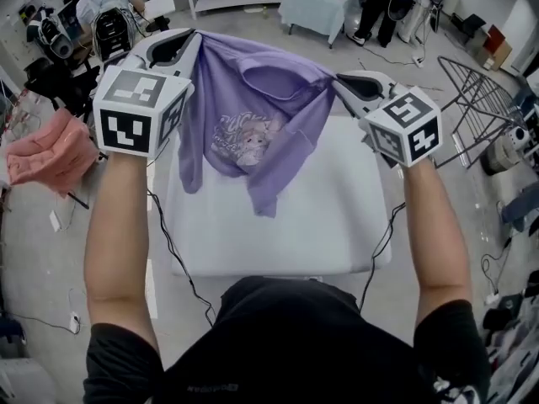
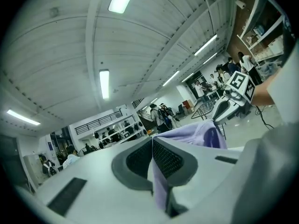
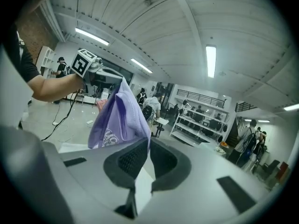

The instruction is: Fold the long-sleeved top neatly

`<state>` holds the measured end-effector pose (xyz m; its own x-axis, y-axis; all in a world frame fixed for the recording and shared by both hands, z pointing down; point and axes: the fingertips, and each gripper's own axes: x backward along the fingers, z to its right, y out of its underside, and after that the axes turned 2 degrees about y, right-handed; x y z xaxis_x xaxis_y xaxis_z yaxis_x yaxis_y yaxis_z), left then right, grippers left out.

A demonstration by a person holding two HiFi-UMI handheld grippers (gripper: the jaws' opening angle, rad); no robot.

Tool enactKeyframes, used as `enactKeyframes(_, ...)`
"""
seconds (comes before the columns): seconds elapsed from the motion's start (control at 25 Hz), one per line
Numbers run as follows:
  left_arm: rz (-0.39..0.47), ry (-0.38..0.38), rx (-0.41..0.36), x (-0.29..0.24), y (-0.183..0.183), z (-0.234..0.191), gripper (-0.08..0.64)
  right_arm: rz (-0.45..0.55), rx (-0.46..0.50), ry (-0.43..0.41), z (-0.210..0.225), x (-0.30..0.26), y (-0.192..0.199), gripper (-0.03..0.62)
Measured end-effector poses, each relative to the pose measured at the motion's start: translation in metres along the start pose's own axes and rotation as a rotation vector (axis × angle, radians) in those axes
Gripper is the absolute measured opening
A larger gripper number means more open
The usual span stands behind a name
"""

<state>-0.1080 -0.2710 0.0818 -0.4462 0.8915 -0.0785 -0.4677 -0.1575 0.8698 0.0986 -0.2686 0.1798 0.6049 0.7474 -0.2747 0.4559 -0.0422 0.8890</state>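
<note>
The lilac long-sleeved top [image 1: 253, 116] with a cartoon print hangs in the air between both grippers, above the white table [image 1: 337, 225]. My left gripper [image 1: 189, 42] is shut on the top's left upper edge, and lilac cloth [image 2: 160, 185] shows pinched between its pads. The right gripper [image 1: 341, 81] is shut on the opposite upper edge. In the right gripper view the top [image 3: 119, 115] stretches from my right gripper [image 3: 148, 143] toward the left one [image 3: 93, 69]. The garment sags in the middle and its lower end dangles just over the table.
A pink cloth [image 1: 42, 154] lies on a stand at the left. A metal drying rack [image 1: 484, 99] stands at the right. A covered table [image 1: 320, 7] and people are at the back. Cables [image 1: 168, 242] trail down both sides of the table.
</note>
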Motion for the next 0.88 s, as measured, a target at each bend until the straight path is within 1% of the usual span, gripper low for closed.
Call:
enactKeyframes(0.08,0.008,0.0,-0.018,0.003,-0.014,0.001,0.009,0.005,-0.047,0.0,-0.006,-0.004,0.008,0.025)
enactKeyframes(0.16,0.0,0.004,-0.019,0.004,-0.021,0.004,0.008,0.013,-0.108,0.003,-0.011,-0.006,0.017,0.031)
enactKeyframes(0.28,-0.044,0.015,-0.013,0.002,-0.013,0.009,0.008,0.03,-0.233,-0.04,-0.028,-0.007,0.031,0.051)
enactKeyframes(0.36,-0.084,0.019,-0.012,-0.001,-0.001,0.014,0.008,0.023,-0.287,-0.085,-0.051,-0.01,0.044,0.066)
enactKeyframes(0.44,-0.109,0.02,-0.006,-0.005,0.008,0.017,0.008,-0.008,-0.298,-0.132,-0.083,-0.015,0.061,0.091)
enactKeyframes(0.52,-0.118,0.016,0.003,-0.006,0.013,0.017,0.008,-0.046,-0.288,-0.181,-0.121,-0.024,0.077,0.111)
enactKeyframes(0.68,-0.116,0.004,0.022,-0.002,0.012,0.009,0.008,-0.091,-0.285,-0.244,-0.184,-0.046,0.098,0.126)
enactKeyframes(0.76,-0.114,0.002,0.029,0.001,0.009,0.006,0.008,-0.101,-0.281,-0.238,-0.201,-0.057,0.104,0.14)
enactKeyframes(0.88,-0.115,0.005,0.034,0.004,0.007,0.006,0.008,-0.109,-0.293,-0.203,-0.207,-0.071,0.119,0.168)
